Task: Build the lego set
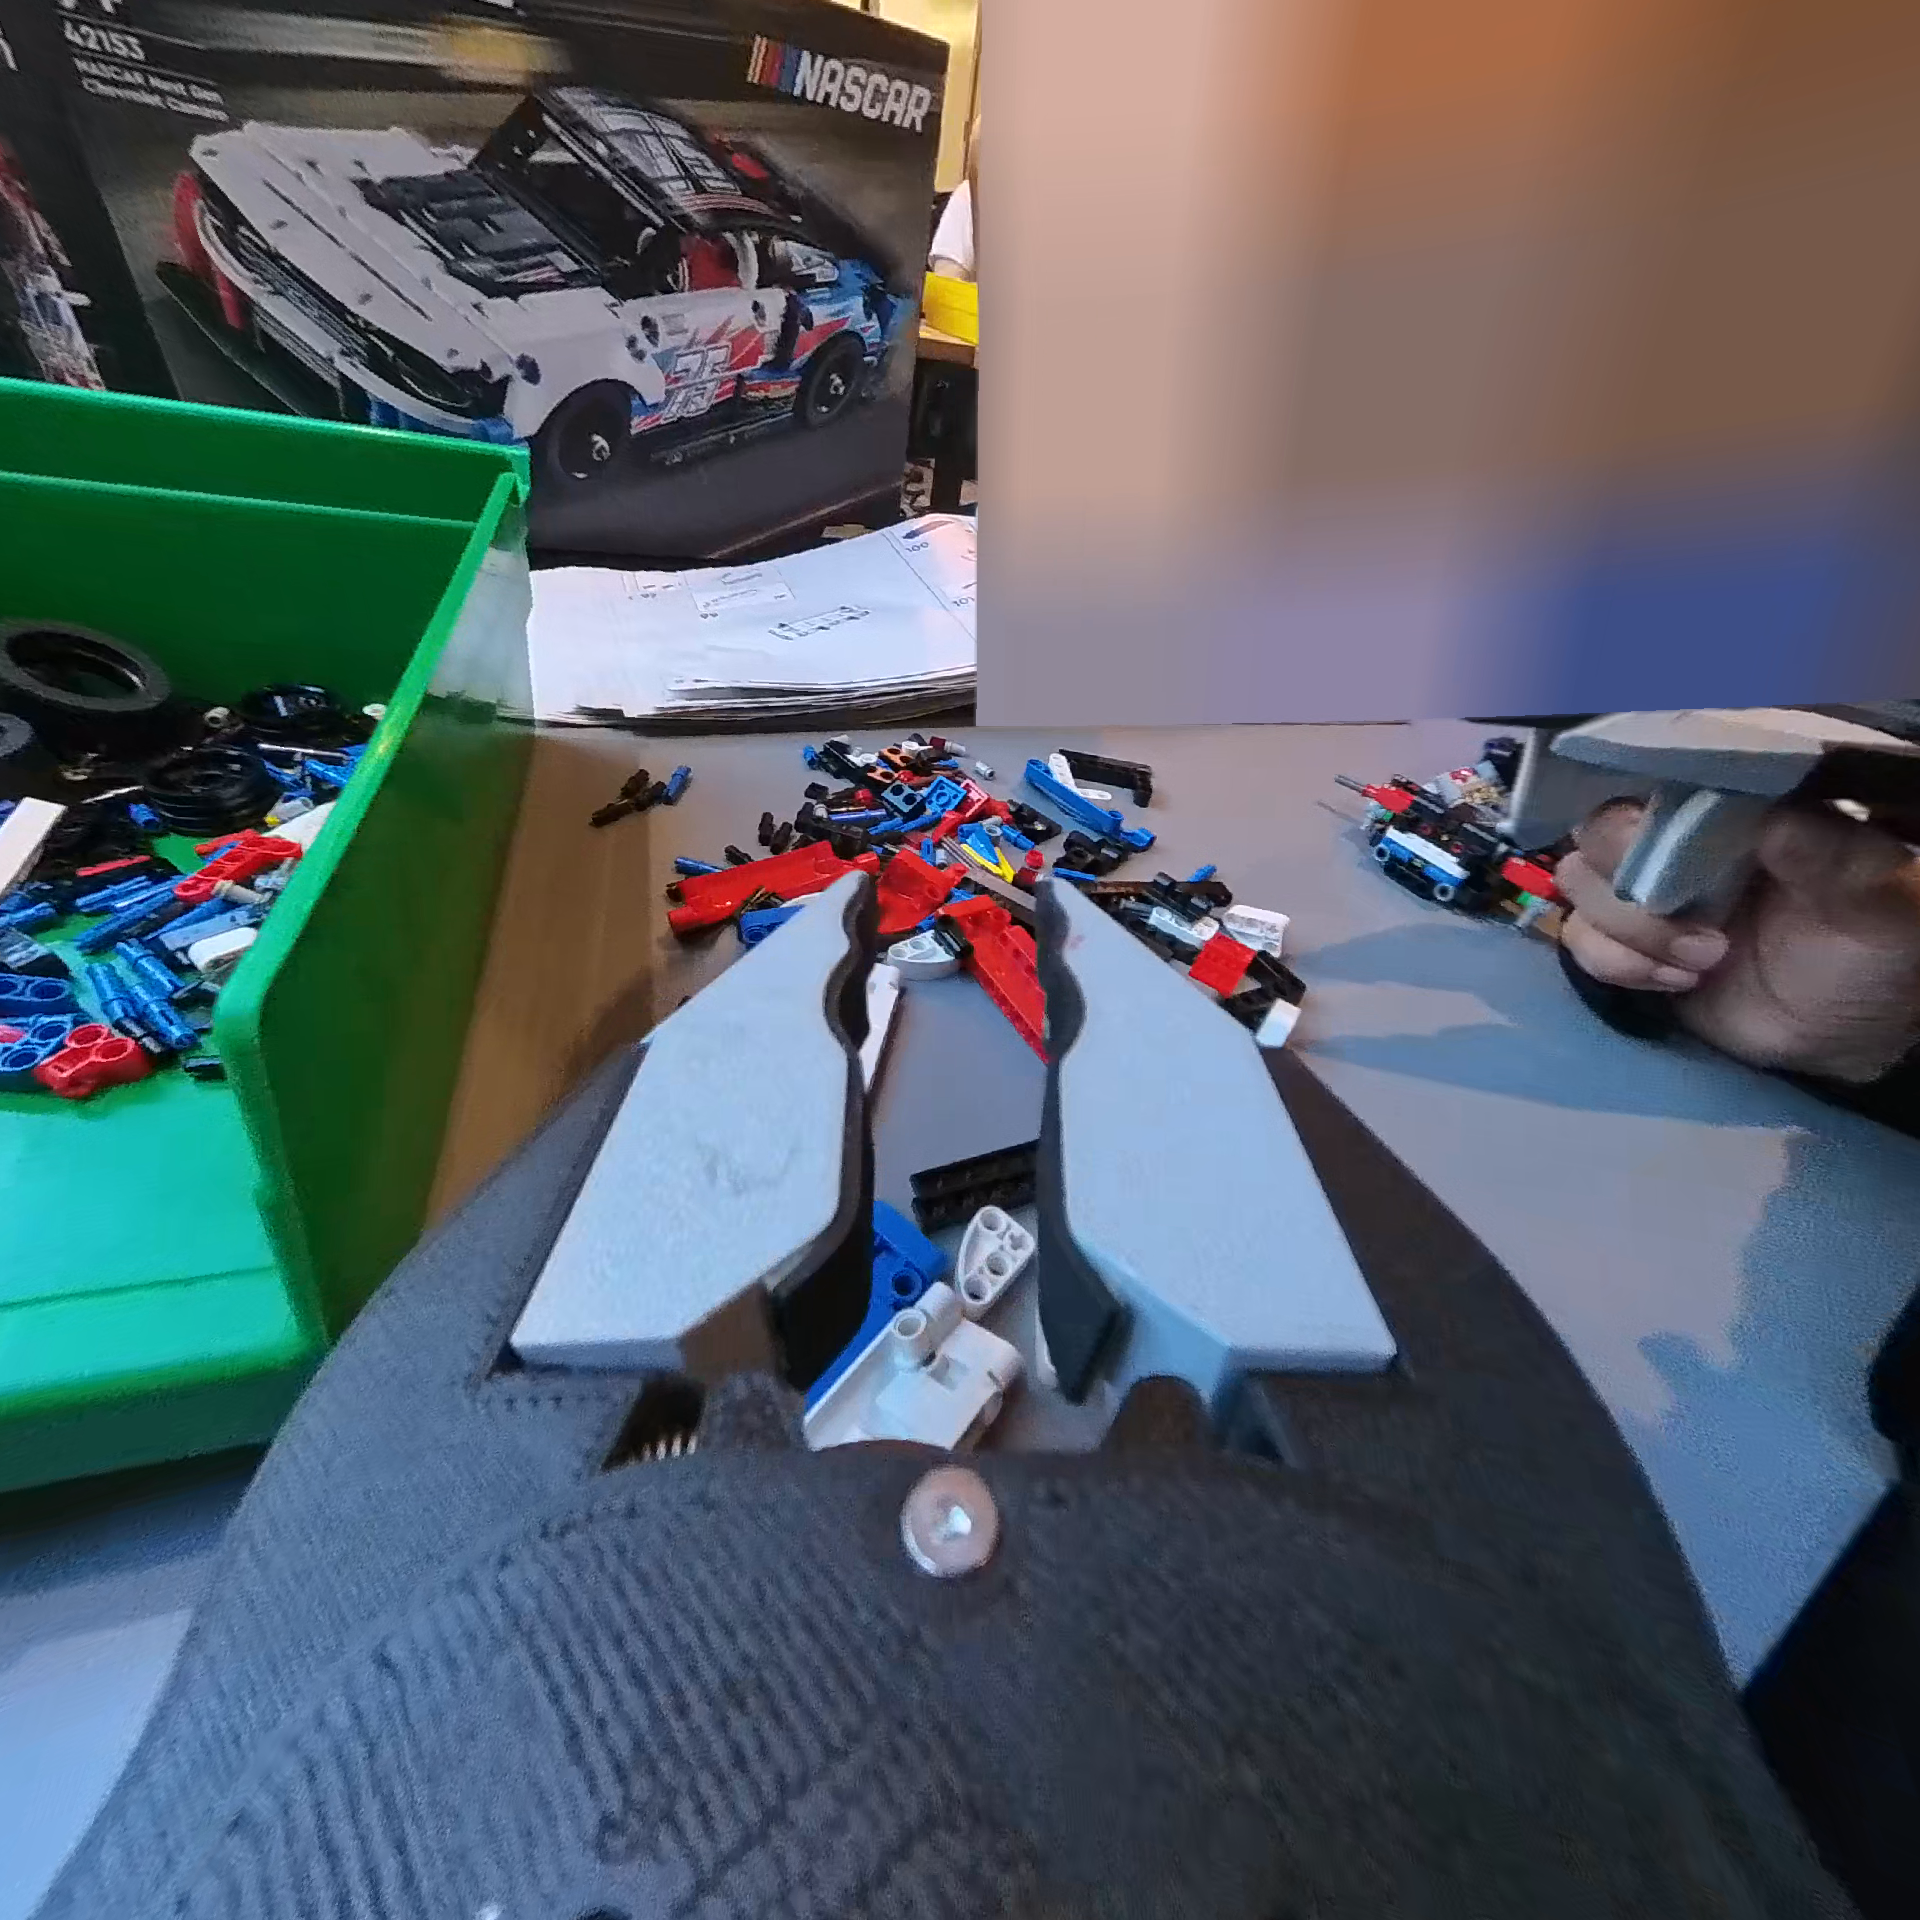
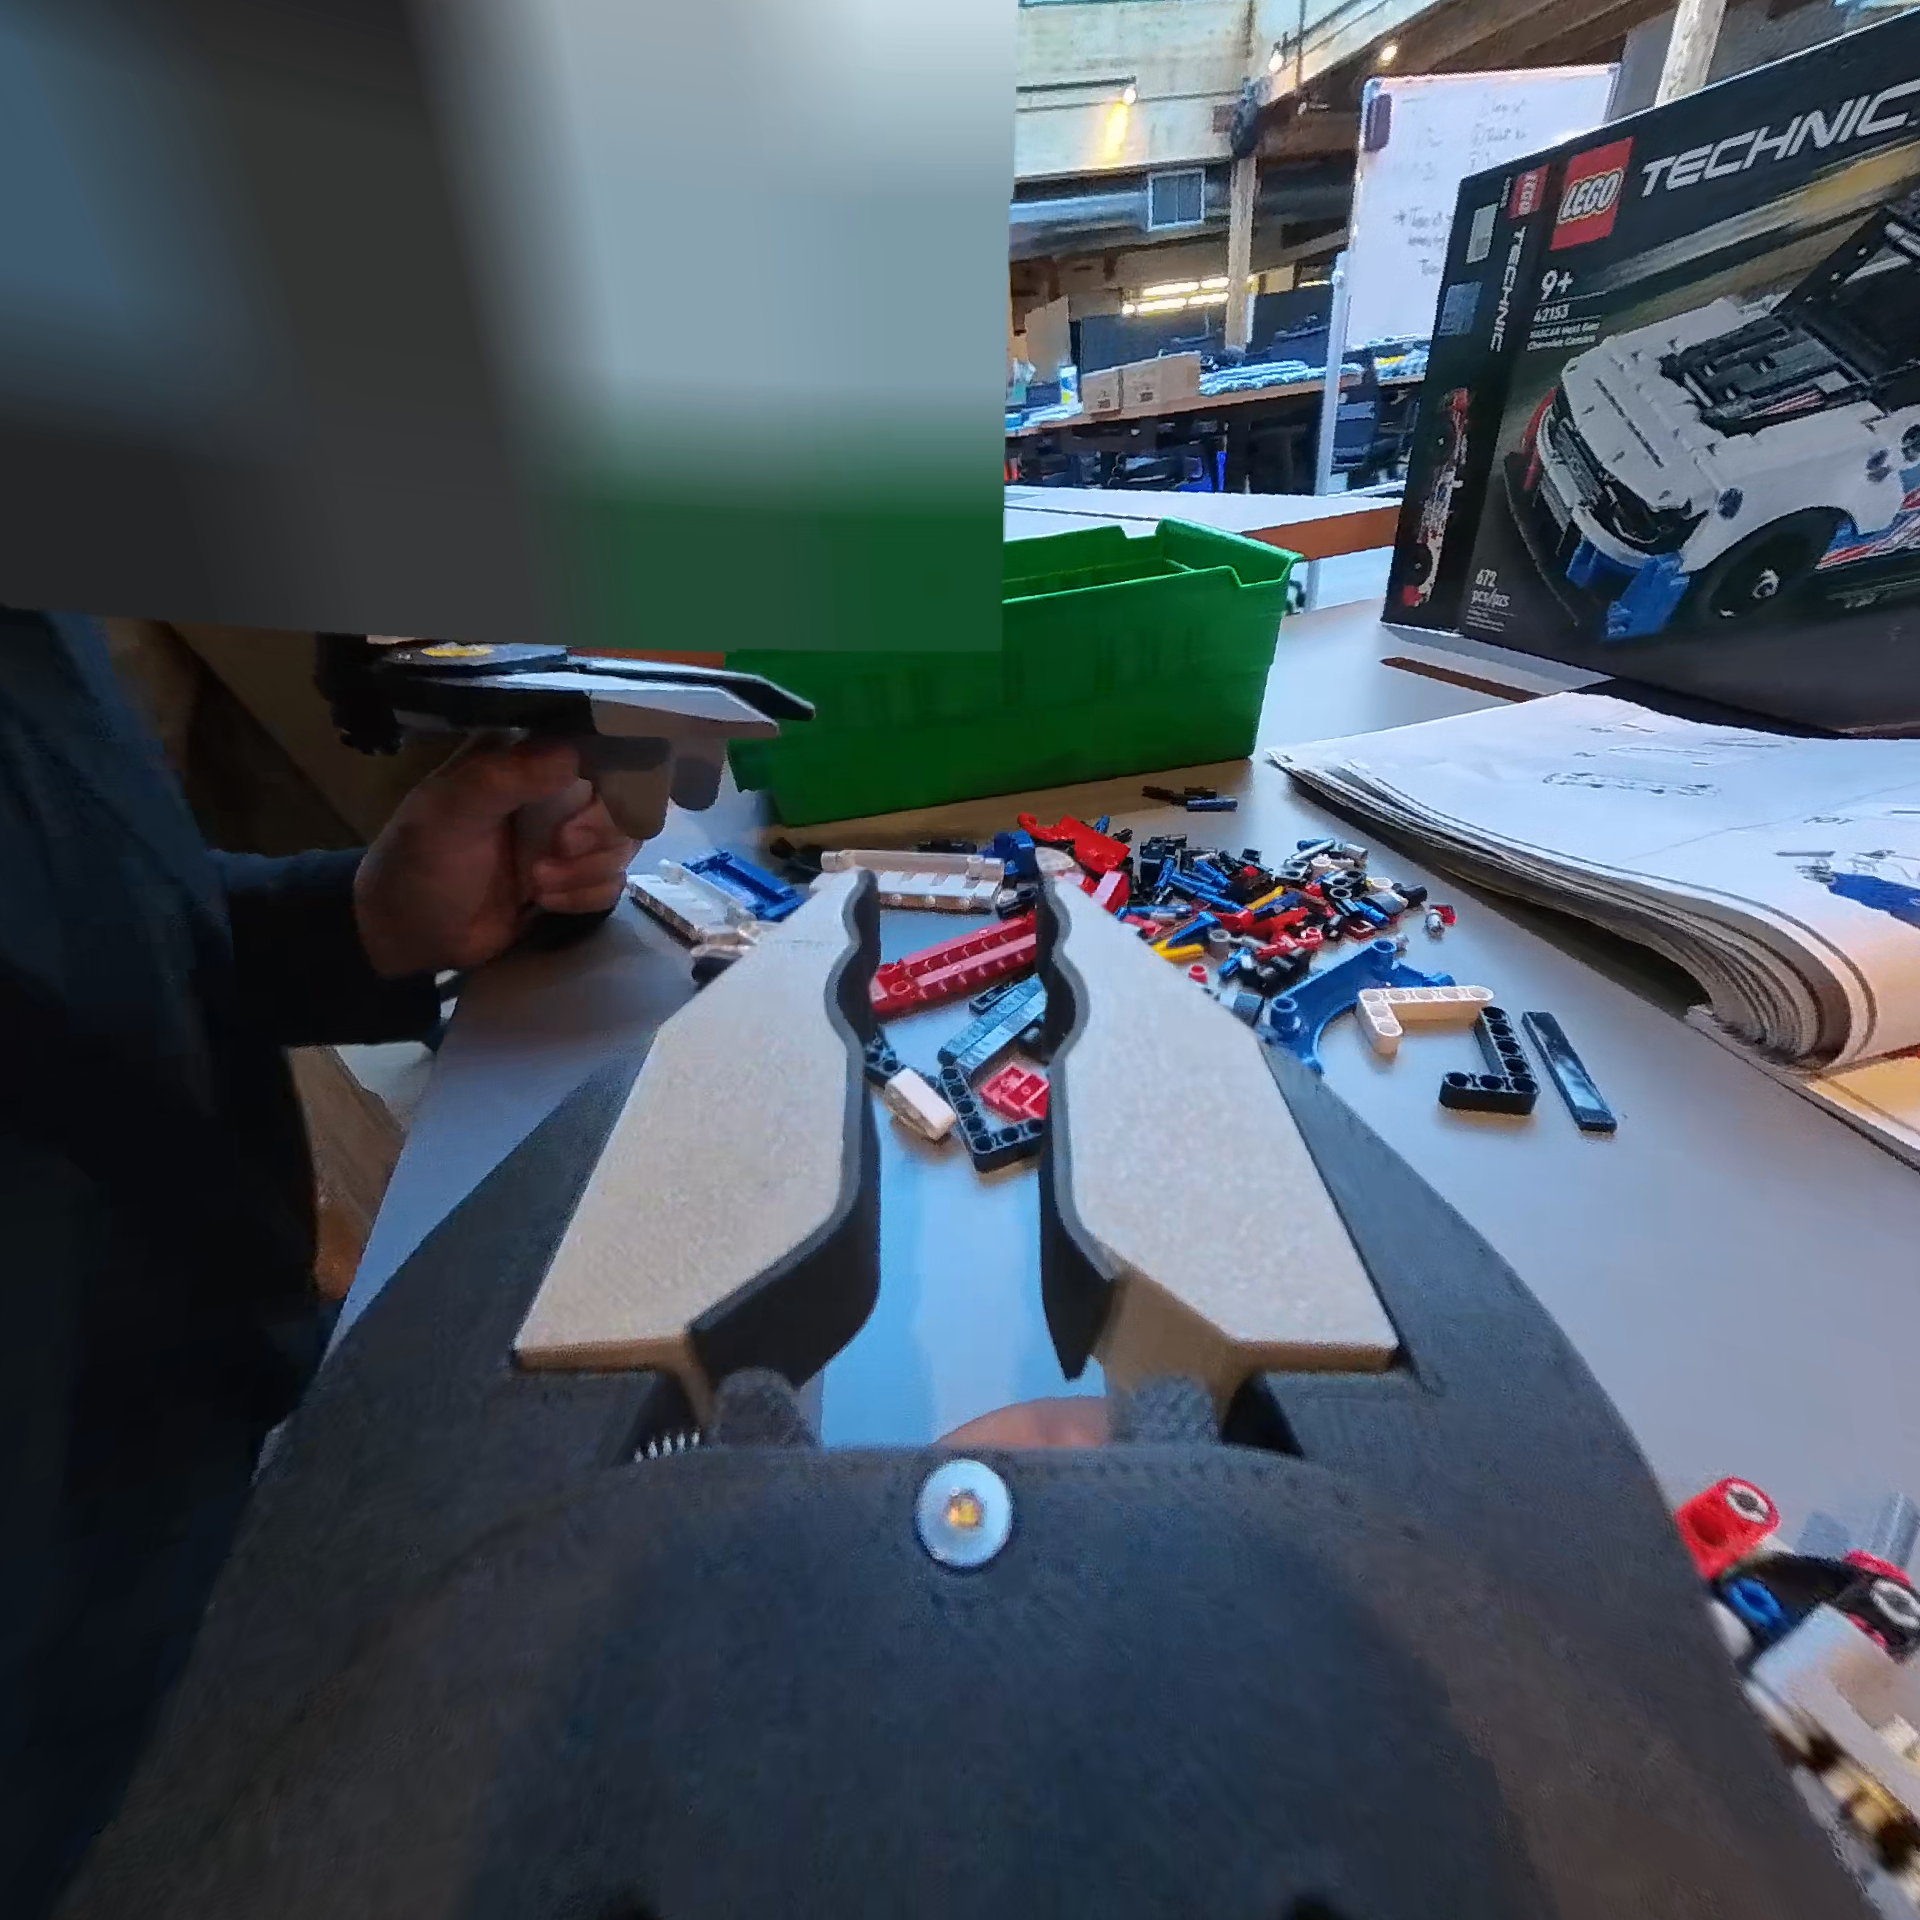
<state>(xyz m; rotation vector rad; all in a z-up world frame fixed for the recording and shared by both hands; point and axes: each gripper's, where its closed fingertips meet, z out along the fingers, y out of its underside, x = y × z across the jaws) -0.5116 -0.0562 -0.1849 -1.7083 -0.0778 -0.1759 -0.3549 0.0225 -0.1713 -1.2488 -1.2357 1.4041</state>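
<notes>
A pile of loose red, blue, black and white lego pieces (image 1: pixel 966 862) lies on the grey table (image 1: pixel 1558 1143). It also shows in the right wrist view (image 2: pixel 1226 904). My left gripper (image 1: pixel 951 899) is open and empty, hovering over the near edge of the pile, with blue, white and black pieces (image 1: pixel 935 1278) below its fingers. My right gripper (image 2: pixel 951 894) is open and empty, above a red beam (image 2: pixel 951 966) and a black frame (image 2: pixel 987 1081). A partly built assembly (image 1: pixel 1444 842) sits at the right; it shows in the right wrist view (image 2: pixel 1808 1600) at the bottom right.
A green bin (image 1: pixel 343 935) with tyres and more pieces stands at the left. The open instruction booklet (image 1: pixel 769 634) and the set's box (image 1: pixel 520 260) lie behind the pile. The person's hand (image 1: pixel 1714 956) holds the other gripper at the right. The grippers' ends are close to 20 cm from one another.
</notes>
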